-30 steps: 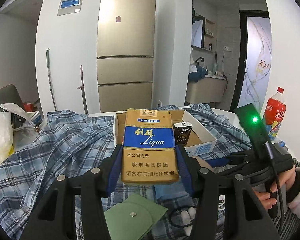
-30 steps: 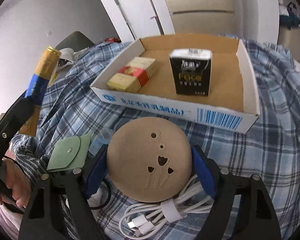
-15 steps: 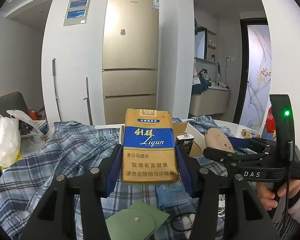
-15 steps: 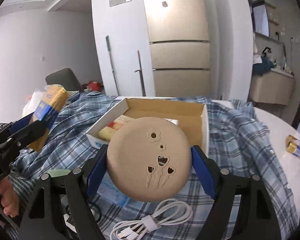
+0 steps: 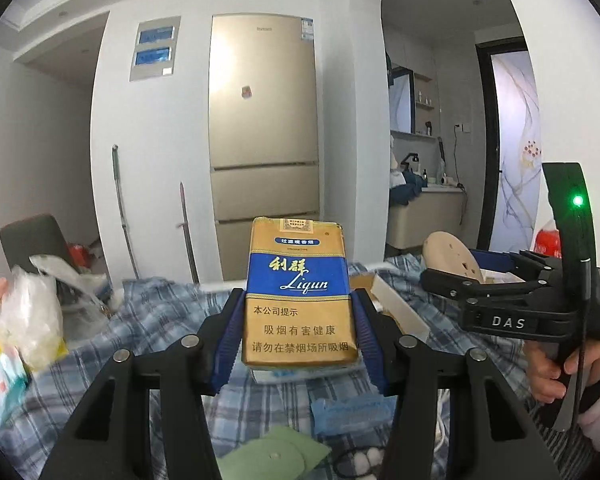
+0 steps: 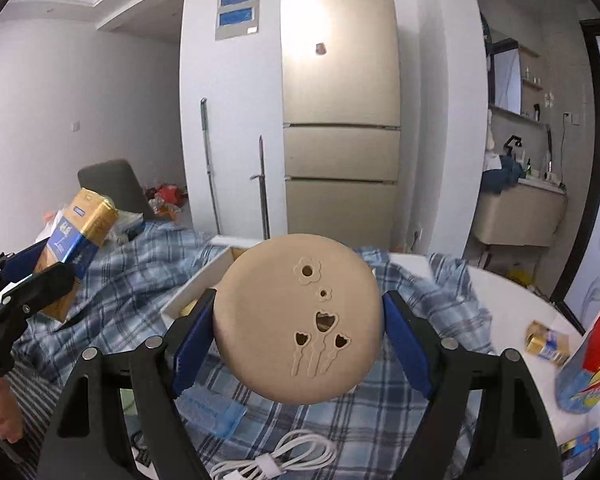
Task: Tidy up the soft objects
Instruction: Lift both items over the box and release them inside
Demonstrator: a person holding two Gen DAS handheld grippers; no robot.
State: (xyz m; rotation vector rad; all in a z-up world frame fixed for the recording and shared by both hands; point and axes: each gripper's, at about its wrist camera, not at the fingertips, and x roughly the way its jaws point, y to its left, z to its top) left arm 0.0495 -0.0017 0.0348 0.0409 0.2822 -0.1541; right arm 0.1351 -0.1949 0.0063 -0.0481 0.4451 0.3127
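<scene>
My left gripper (image 5: 298, 344) is shut on a gold and blue cigarette pack (image 5: 300, 292), held upright above the plaid cloth (image 5: 164, 320). The pack also shows in the right wrist view (image 6: 78, 236). My right gripper (image 6: 298, 336) is shut on a round tan disc with flower cut-outs (image 6: 298, 320), held in the air over the cardboard box (image 6: 198, 296). The disc (image 5: 452, 254) and the right gripper (image 5: 460, 280) show at the right of the left wrist view, beyond the box (image 5: 396, 308).
On the cloth lie a green pouch (image 5: 272, 456), a blue packet (image 6: 212, 408) and a coiled white cable (image 6: 280, 460). A red bottle (image 6: 596, 348) and a small gold pack (image 6: 548, 340) stand on the white table at right. Plastic bags (image 5: 28, 320) lie at left.
Both grippers rose and tilted up with their loads; the box sank low in both views. The right gripper moved up to the level of the left one.
</scene>
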